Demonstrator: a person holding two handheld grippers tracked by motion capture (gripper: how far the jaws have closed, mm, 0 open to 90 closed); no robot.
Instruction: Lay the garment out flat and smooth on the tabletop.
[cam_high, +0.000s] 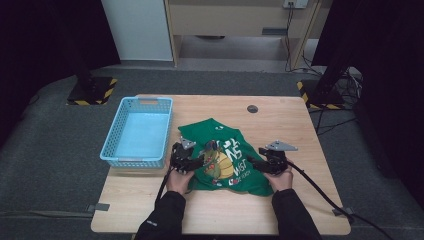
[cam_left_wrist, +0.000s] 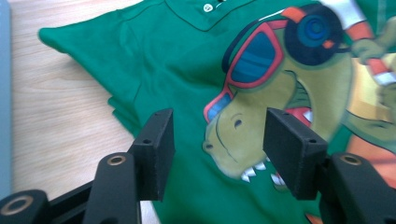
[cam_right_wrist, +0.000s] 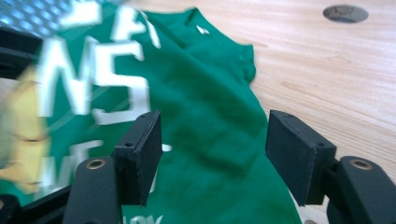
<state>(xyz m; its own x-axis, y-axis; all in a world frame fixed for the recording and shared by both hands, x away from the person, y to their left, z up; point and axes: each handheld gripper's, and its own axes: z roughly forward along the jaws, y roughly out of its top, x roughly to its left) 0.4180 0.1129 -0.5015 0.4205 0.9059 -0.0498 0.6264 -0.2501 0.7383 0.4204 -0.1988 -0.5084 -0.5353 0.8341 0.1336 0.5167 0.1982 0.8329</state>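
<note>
**Shirt partly folded, both grippers off it**

Green T-shirt sits centre of the high view on the wooden table, print side up: dinosaur graphic plus white lettering. It lies as a compact, roughly square bundle, collar toward the top of the frame, with no sleeve spread out to the side. My read: sides are already folded in, but the bundle is rumpled along the lower edge and not fully tidy.

Left gripper is at the shirt's left edge, right gripper at its right edge, both low in the frame, each in a hand.

Left gripper view: jaws stand apart with the dinosaur's snout showing between them, pads not pressing on cloth. Right gripper view: same story, jaws apart over a wrinkled green fold, nothing pinched. So both are open and holding nothing.

Blue basket is at centre-left of the high view, just beside the shirt's left side, and holds nothing.

Judgement on what's left: probably one more fold (bottom up toward collar) to shrink the bundle, then a lift into the basket. Basket as the destination is a guess from the layout. Fold quality under the top layer is hidden.
</note>
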